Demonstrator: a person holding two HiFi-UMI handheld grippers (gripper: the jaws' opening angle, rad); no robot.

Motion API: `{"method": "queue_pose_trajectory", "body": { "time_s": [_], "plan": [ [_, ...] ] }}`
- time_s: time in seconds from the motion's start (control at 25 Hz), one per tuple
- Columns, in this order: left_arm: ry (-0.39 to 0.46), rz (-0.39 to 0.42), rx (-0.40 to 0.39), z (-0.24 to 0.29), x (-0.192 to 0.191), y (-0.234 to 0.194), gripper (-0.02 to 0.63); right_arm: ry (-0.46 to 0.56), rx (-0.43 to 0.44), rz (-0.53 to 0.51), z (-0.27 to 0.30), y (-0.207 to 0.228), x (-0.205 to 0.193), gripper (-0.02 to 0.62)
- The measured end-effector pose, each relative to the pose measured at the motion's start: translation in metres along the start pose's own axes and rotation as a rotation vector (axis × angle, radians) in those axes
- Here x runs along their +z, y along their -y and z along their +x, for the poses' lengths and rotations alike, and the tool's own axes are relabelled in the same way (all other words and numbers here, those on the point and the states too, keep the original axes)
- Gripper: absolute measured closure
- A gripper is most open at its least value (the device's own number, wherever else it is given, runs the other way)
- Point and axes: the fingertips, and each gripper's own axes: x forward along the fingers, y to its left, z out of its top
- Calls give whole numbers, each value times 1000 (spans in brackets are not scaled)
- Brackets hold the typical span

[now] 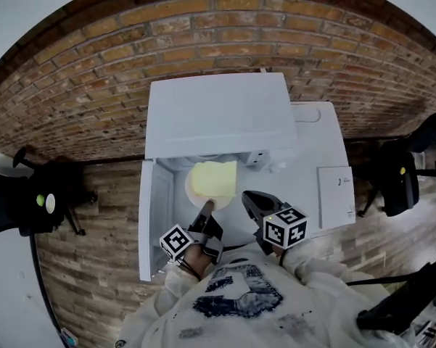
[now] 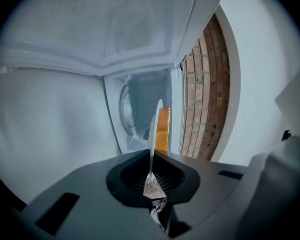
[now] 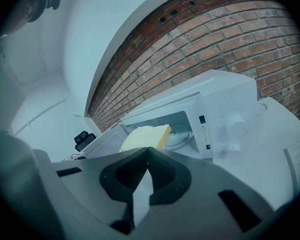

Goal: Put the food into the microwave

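While the left gripper (image 1: pixel 206 210) pinches the near rim of the plate (image 1: pixel 191 191), its fingers closed on that thin white edge, the plate is at the mouth of the open microwave (image 1: pixel 218 114) and carries the yellow food (image 1: pixel 215 179) (a flat slab). The door (image 1: pixel 154 216) stands open to the left. The right gripper (image 1: pixel 251 201) hovers just right of the plate, fingers closed on nothing.

I see the microwave (image 1: pixel 218 114) from steeply above; the left gripper view sits close at its cavity, the right gripper view farther back, both sharing that cavity.
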Motion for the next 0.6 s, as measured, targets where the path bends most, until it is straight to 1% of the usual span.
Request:
{"method": "queue_pose_trajectory", "body": {
  "time_s": [0.12,0.24,0.28,0.4,0.44,0.6],
  "plan": [
    [-28,7,5,5,2,-5,588,14,-27,12,-2,4,-1,581],
    [-45,41,61,4,7,-18,588,27,-43,17,-1,5,-1,581],
    [-47,39,63,5,9,-19,588,30,-44,17,0,4,-1,581],
    [-47,6,12,13,12,-10,588,36,-46,16,4,1,1,581],
    [-50,7,12,15,13,-11,588,37,-48,17,4,1,1,581],
    [-57,35,70,17,21,-26,588,39,-59,24,7,3,1,581]
  ]
}}
